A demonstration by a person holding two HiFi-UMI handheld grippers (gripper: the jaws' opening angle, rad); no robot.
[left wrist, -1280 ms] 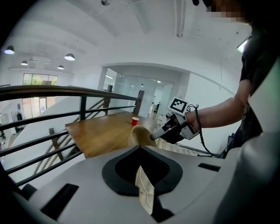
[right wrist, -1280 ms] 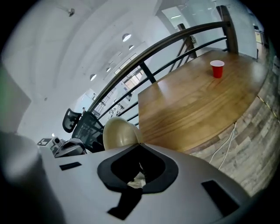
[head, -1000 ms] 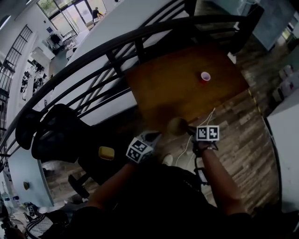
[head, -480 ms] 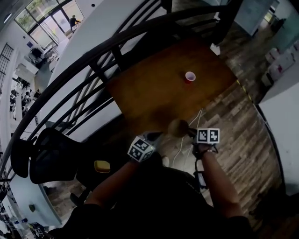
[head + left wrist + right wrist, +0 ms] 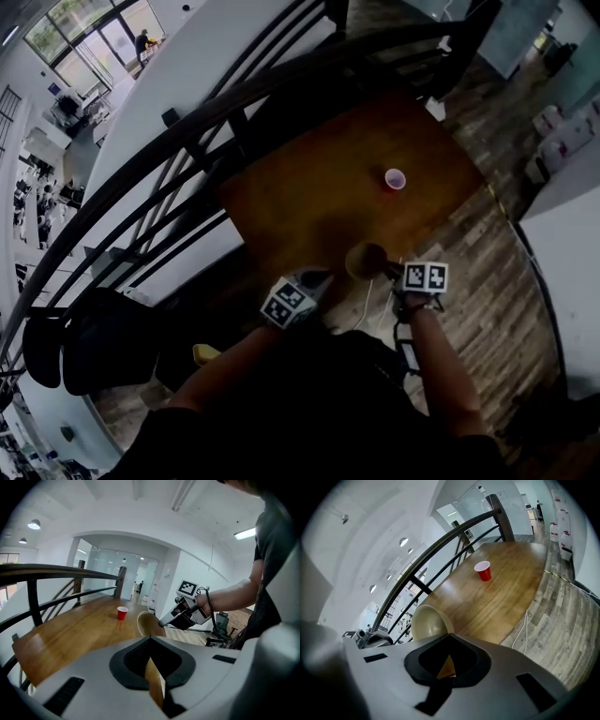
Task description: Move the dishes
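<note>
1. The tan bowl (image 5: pixel 364 260) hangs over the wooden table's (image 5: pixel 309 187) near edge, its rim clamped in the right gripper (image 5: pixel 382 270).
2. The left gripper (image 5: pixel 314 279) hovers beside that edge with its jaws drawn together and empty.
3. A red cup (image 5: pixel 395 178) stands farther in on the table.

Office building, upper mezzanine. Dark railing (image 5: pixel 47 569) overlooked work desks (image 5: pixel 66 108) below. Noted black office chair (image 5: pixel 94 337), glass-walled rooms (image 5: pixel 101 566), strip ceiling light (image 5: pixel 246 533), wooden table (image 5: pixel 309 197), plank floor (image 5: pixel 487 281).
</note>
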